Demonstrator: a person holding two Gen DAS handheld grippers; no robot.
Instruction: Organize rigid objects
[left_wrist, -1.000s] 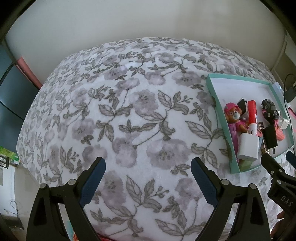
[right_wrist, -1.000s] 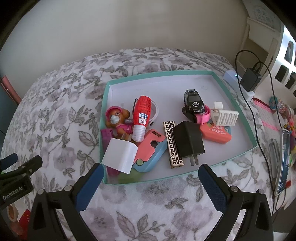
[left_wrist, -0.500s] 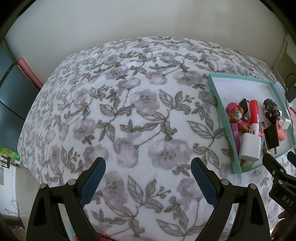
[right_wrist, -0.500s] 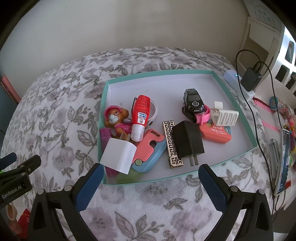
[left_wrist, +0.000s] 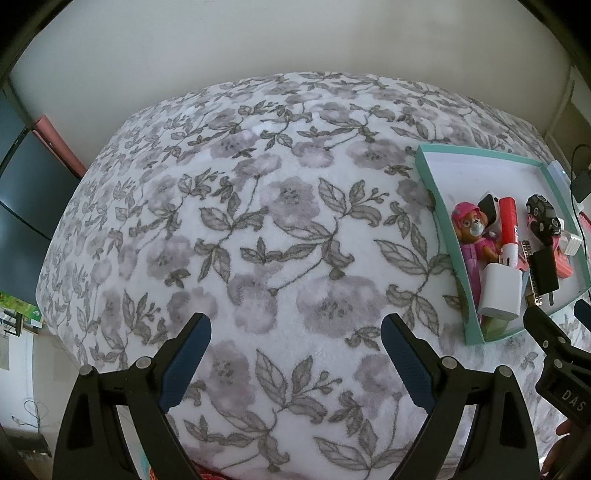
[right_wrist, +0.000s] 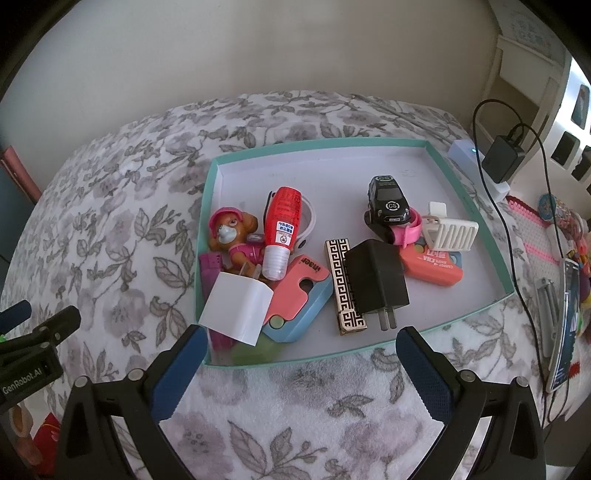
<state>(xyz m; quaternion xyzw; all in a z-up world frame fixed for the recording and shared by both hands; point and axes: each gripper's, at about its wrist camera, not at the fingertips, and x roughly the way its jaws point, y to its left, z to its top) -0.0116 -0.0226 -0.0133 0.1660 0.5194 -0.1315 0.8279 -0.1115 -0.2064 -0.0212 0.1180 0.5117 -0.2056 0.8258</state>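
A teal-rimmed box (right_wrist: 476, 221) (left_wrist: 432, 184) lies on the floral blanket and holds several small things: a pink toy dog (right_wrist: 231, 236) (left_wrist: 472, 225), a red bottle (right_wrist: 282, 230), a white charger cube (right_wrist: 236, 308) (left_wrist: 500, 291), a black plug adapter (right_wrist: 376, 277), a patterned lighter (right_wrist: 340, 284), a black toy car (right_wrist: 388, 201) and a pink-blue case (right_wrist: 301, 295). My right gripper (right_wrist: 301, 352) hangs open just in front of the box's near rim, nothing between its fingers. My left gripper (left_wrist: 295, 339) stands open over bare blanket, left of the box.
The floral blanket (left_wrist: 258, 229) covers the whole bed. A wall runs behind it. At the right edge lie a black power brick with cables (right_wrist: 504, 158), a white power strip (right_wrist: 472, 166), a phone (right_wrist: 565, 325) and colourful toys (right_wrist: 569, 229). A pink edge (left_wrist: 59, 147) borders the left.
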